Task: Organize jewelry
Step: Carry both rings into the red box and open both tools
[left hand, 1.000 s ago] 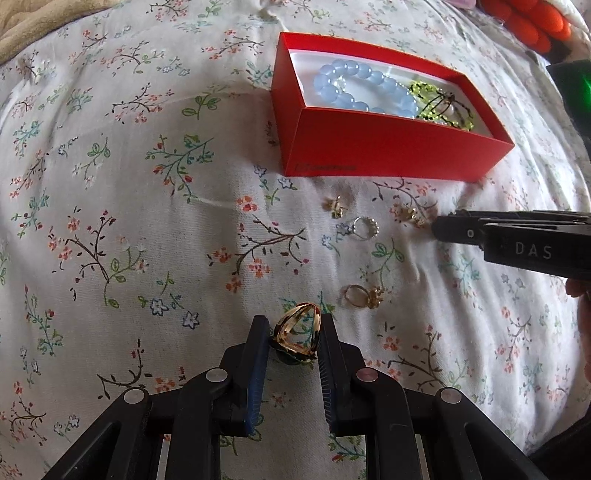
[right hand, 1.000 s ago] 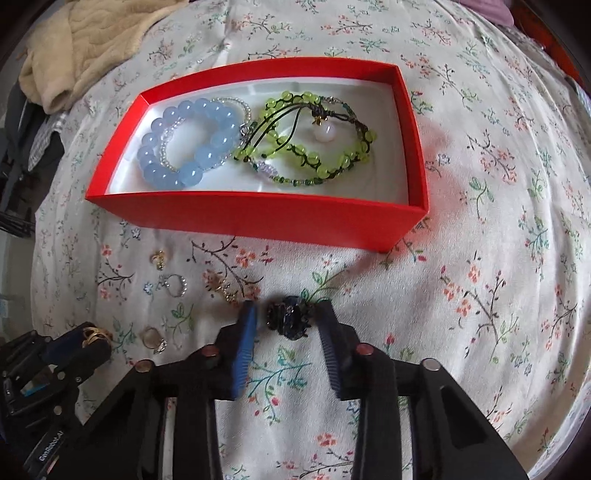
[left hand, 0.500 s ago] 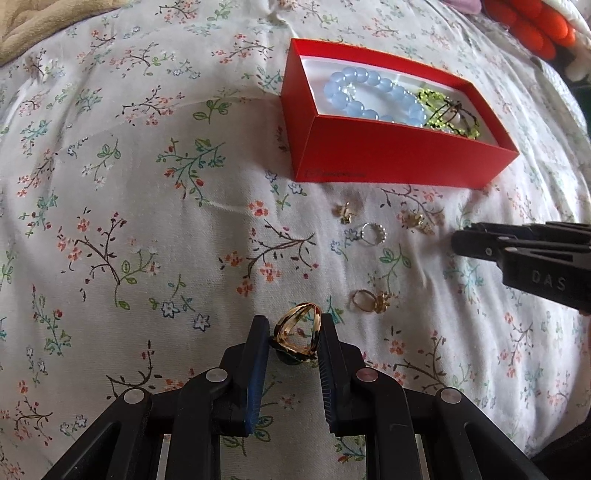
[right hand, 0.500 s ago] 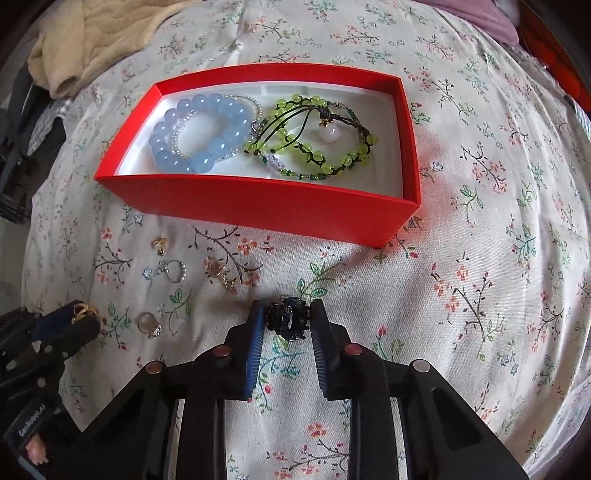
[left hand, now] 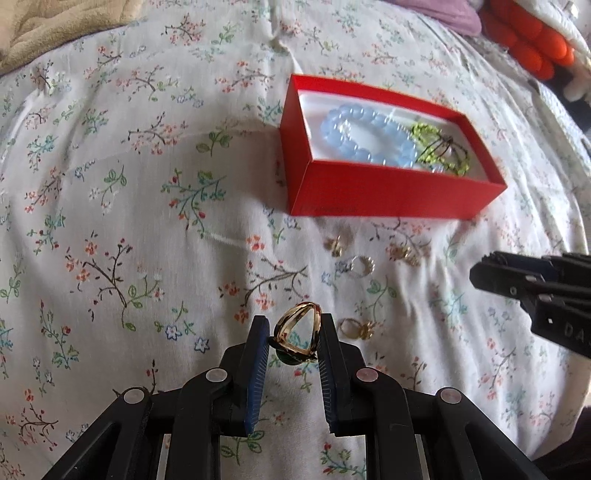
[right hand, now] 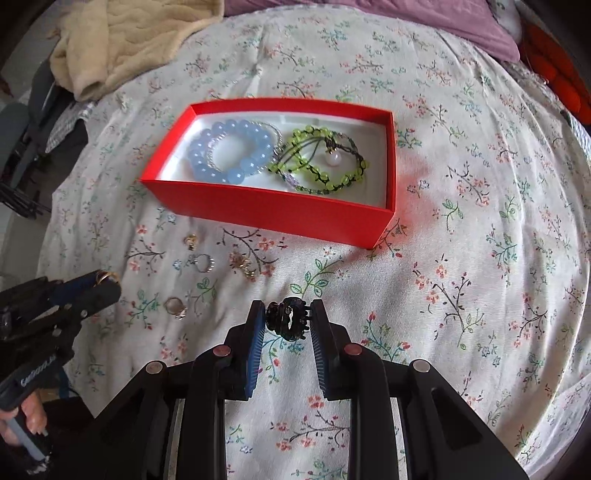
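My left gripper (left hand: 293, 328) is shut on a gold ring (left hand: 297, 334) with a dark stone, held above the floral bedsheet. My right gripper (right hand: 288, 317) is shut on a small black hair claw (right hand: 287, 319), lifted off the sheet. A red box (right hand: 266, 206) ahead holds a blue bead bracelet (right hand: 232, 155) and green bead bracelets (right hand: 321, 162). The box also shows in the left wrist view (left hand: 388, 192). Several small rings and earrings (right hand: 205, 262) lie on the sheet in front of the box, between the two grippers.
A beige blanket (right hand: 122, 40) lies at the bed's far left. A purple cloth (right hand: 406, 22) and an orange object (right hand: 561, 74) sit at the far right. The bed's left edge drops off beside dark clutter (right hand: 22, 155).
My right gripper closed on the black hair claw and lifted it. Both grippers drew back from the box. The left gripper kept hold of the gold ring.
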Tool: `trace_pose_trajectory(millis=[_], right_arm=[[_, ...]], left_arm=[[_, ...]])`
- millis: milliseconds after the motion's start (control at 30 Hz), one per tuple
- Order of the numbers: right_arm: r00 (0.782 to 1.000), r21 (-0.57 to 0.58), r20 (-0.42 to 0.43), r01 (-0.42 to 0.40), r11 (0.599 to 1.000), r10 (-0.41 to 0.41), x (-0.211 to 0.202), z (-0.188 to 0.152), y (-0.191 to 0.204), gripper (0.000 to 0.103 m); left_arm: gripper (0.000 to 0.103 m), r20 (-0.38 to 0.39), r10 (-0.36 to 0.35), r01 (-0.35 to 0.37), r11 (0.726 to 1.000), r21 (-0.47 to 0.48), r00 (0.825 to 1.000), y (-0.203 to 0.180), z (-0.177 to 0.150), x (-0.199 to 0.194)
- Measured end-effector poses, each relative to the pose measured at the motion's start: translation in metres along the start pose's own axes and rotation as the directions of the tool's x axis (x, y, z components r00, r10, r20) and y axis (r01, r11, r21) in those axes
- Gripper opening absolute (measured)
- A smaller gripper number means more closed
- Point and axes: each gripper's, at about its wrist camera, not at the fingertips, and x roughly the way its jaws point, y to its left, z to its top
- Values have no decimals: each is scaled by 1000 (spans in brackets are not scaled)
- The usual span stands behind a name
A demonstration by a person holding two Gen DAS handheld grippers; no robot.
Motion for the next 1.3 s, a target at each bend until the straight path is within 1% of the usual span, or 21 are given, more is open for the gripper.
trace_pose_trajectory(millis=[200, 433, 700, 867, 1100, 1300], right_arm=[[1000, -4, 24, -20, 1000, 20, -13, -1, 3, 26], [998, 35, 52, -41, 999, 39, -25, 6, -9, 26], [995, 70, 79, -59, 996, 54, -31, 22, -16, 26], [993, 78, 104, -62, 995, 54, -34, 33, -18, 27], [988, 109, 136, -92, 990, 77, -35, 51, -27, 27], [989, 121, 119, -103, 987, 89, -22, 62, -28, 27]], left_arm=[[20, 14, -1, 1, 1000, -2, 1000, -5, 8, -2], [20, 39, -4, 4, 1000, -9, 999, -11, 24, -3], [20, 53, -28, 29, 999, -17, 998, -22, 46, 1], [20, 83, -60, 62, 998, -26, 995, -27, 62, 0], [20, 118, -80, 83, 996, -21, 990, -34, 85, 8], [20, 121, -57, 61, 998, -24, 991, -38, 95, 23]])
